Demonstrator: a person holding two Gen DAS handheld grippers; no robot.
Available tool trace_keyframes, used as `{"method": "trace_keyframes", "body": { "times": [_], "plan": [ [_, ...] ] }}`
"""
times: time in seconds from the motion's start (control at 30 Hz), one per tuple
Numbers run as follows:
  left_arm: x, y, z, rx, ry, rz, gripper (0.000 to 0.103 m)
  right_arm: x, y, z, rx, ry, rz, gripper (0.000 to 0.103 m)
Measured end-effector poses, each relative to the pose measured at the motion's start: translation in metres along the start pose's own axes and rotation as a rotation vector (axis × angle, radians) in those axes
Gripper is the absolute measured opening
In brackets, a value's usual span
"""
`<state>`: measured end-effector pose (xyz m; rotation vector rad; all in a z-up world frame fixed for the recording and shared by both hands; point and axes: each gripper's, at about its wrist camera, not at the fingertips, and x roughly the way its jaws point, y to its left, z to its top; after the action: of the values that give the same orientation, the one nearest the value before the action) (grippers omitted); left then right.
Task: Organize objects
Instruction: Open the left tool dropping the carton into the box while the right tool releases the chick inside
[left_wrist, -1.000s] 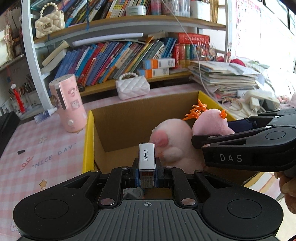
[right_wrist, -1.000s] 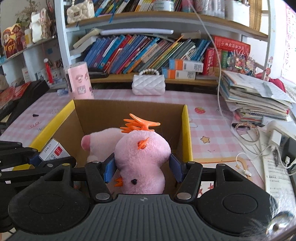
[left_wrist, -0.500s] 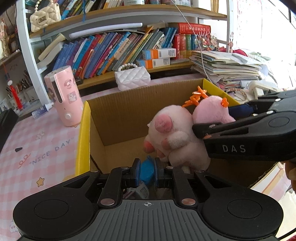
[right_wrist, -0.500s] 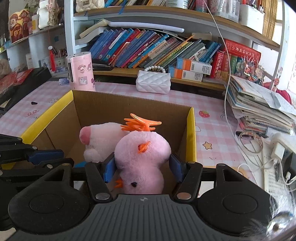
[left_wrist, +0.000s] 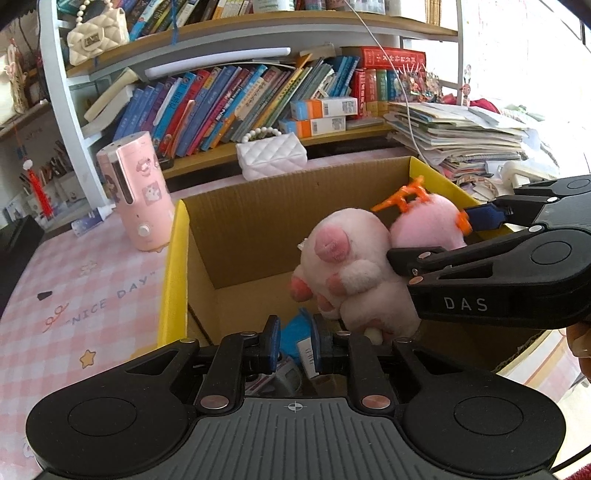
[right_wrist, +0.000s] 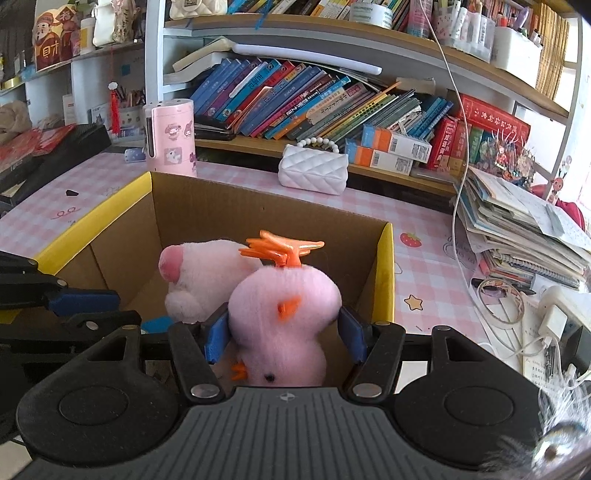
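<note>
A cardboard carton (left_wrist: 173, 266) with yellow rims stands open on the pink checked table. My right gripper (right_wrist: 284, 332) is shut on a pink plush chick (right_wrist: 288, 295) with an orange crest, held over the carton's near right part. A paler pink plush (right_wrist: 207, 266) leans on the chick's left side. My left gripper (left_wrist: 295, 343) hangs low inside the carton, jaws opening to a narrow gap. Through that gap shows a small blue and white box (left_wrist: 301, 341) lying below, with no pad pressing on it. In the right wrist view the left gripper (right_wrist: 122, 306) reaches in from the left.
Behind the carton stand a pink cylinder (left_wrist: 136, 195) and a white quilted purse (left_wrist: 271, 155) before a crowded bookshelf (left_wrist: 258, 96). A paper stack (right_wrist: 524, 221), cables and a white charger (right_wrist: 554, 317) fill the table to the right.
A second ago my left gripper held a small box upright. That box is out of the jaws now, the gripper has dipped into the carton and its jaws have parted. The chick rolled slightly.
</note>
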<state>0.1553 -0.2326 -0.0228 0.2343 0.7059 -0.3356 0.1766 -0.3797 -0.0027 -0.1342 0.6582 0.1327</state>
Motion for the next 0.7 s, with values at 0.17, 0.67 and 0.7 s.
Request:
{"method": "trace_keyframes", "body": {
  "times": [0.17, 0.67, 0.7],
  "plan": [
    [-0.010, 0.001, 0.000, -0.005, -0.028, 0.012, 0.031, -0.003, 0.001, -0.002, -0.008, -0.006, -0.008, 0.059],
    [-0.041, 0.006, -0.009, -0.049, -0.095, 0.083, 0.064, -0.021, 0.009, -0.015, 0.003, 0.001, -0.013, 0.069],
    [-0.043, 0.007, -0.010, -0.053, -0.098, 0.086, 0.066, -0.024, 0.010, -0.016, 0.010, -0.001, -0.018, 0.070]
  ]
}}
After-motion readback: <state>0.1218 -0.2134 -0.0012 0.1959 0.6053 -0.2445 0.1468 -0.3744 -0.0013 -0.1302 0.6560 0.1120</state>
